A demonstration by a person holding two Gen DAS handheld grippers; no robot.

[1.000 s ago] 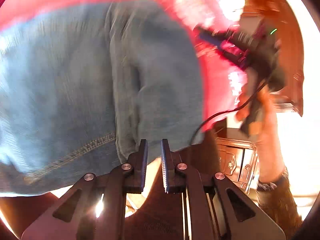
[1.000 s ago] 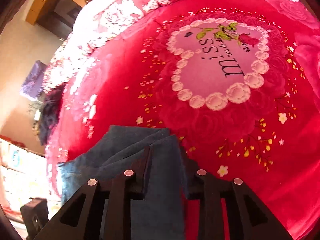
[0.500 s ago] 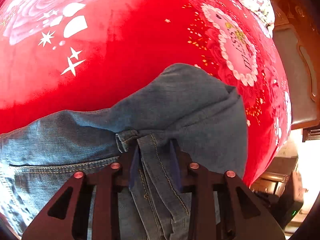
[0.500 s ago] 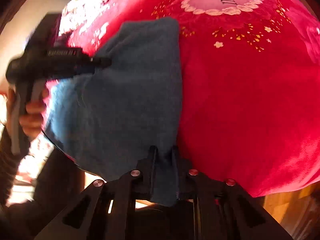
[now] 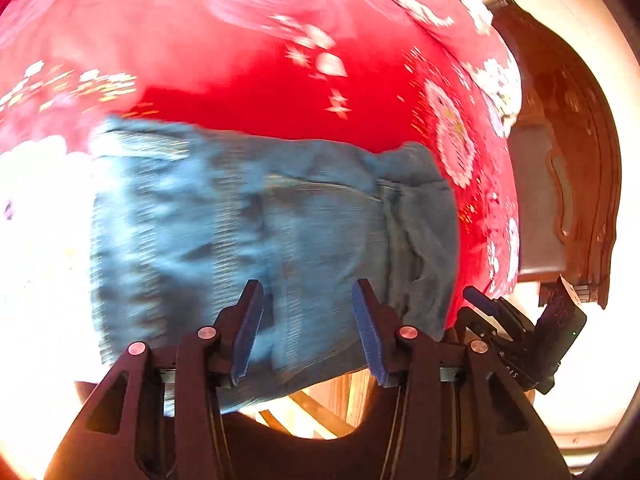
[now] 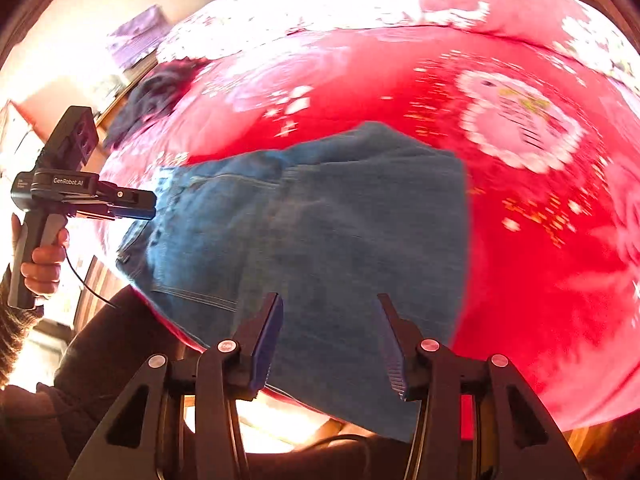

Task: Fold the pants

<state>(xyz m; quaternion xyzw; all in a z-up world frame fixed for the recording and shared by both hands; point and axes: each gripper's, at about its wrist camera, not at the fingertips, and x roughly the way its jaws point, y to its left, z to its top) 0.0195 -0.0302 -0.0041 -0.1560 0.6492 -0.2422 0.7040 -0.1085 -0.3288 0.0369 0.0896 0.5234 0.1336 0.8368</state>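
Blue jeans (image 5: pixel 260 220) lie folded in a rough rectangle near the front edge of a red flowered blanket (image 5: pixel 260 92). My left gripper (image 5: pixel 306 320) hovers over their near edge. Its jaws are opening, with nothing pinched between the pads. In the right wrist view the jeans (image 6: pixel 320 232) fill the middle, and my right gripper (image 6: pixel 328 332) hangs above their near hem. Its jaws are also opening, and the cloth lies free beneath them. The left gripper (image 6: pixel 154 204) shows at the jeans' left end, held by a hand (image 6: pixel 40 264). The right gripper (image 5: pixel 474 296) shows at their right end.
The red blanket (image 6: pixel 520 260) covers a bed with a carved wooden headboard (image 5: pixel 568 184) at the right. A dark garment (image 6: pixel 156 96) lies at the bed's far left. The person's dark-clad leg (image 6: pixel 112 344) stands against the bed's front edge, above a wooden floor (image 5: pixel 320 404).
Half a second ago both grippers pinched the denim edge. Both have now let go and drawn back, and the jeans rest folded on the blanket.
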